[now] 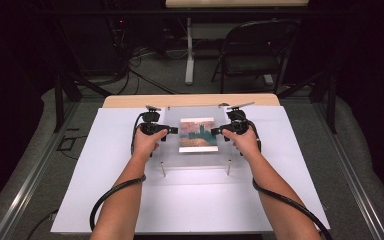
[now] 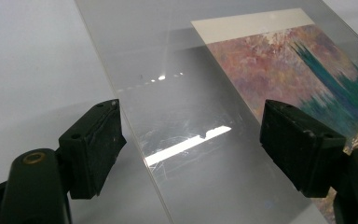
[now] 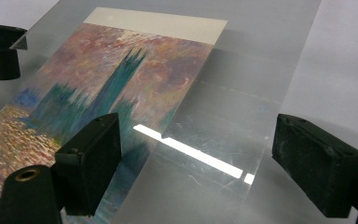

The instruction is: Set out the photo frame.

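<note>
A wooden table (image 1: 130, 101) is seen in the middle of the high view, its bare tan edge showing only along the upper side. Most of its top is covered by a large white sheet (image 1: 105, 180), which is laid flat and reaches down to the lower edge of the frame. At the centre of the sheet a clear acrylic stand (image 1: 195, 159) is raised on thin metal legs (image 1: 163, 169); the two front legs are planted on the sheet, while the rear ones, presumably alike, cannot be made out.
</note>
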`<act>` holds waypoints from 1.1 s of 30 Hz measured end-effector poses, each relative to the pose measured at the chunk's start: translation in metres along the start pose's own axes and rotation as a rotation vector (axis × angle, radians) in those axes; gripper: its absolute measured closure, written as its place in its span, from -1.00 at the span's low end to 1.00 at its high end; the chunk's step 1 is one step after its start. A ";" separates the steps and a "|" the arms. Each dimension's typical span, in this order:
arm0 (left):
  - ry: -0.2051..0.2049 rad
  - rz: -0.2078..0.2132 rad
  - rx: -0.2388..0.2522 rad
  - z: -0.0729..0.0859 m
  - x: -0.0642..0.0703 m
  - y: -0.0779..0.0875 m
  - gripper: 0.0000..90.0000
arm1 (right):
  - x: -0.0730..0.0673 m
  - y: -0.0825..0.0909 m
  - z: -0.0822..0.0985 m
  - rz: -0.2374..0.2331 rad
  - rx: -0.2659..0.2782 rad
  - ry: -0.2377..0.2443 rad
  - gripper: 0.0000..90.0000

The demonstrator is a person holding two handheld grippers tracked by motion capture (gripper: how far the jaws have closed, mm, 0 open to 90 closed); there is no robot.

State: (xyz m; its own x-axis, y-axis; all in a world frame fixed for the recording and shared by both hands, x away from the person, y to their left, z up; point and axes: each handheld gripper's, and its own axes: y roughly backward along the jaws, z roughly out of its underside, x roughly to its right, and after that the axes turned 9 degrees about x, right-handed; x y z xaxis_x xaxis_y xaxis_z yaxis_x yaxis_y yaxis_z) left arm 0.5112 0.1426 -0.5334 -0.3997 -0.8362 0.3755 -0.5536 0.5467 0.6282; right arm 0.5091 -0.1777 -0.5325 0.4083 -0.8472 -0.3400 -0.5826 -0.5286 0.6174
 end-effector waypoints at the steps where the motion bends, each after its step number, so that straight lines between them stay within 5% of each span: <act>1: 0.009 0.006 0.001 0.001 -0.001 0.000 -0.53 | 0.000 0.000 0.000 -0.003 -0.001 -0.004 -0.67; 13: 0.050 0.044 -0.009 0.002 -0.004 -0.002 -0.55 | 0.003 -0.002 0.000 -0.034 -0.016 -0.036 -0.66; 33: 0.056 0.010 -0.027 -0.001 0.000 -0.002 -0.55 | 0.001 -0.002 0.000 -0.029 -0.018 -0.043 -0.67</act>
State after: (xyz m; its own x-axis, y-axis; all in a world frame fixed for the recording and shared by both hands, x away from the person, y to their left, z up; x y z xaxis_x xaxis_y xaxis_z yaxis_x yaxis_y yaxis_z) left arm 0.5134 0.1415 -0.5341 -0.3632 -0.8321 0.4191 -0.5294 0.5545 0.6421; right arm 0.5104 -0.1772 -0.5345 0.3941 -0.8331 -0.3882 -0.5583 -0.5525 0.6189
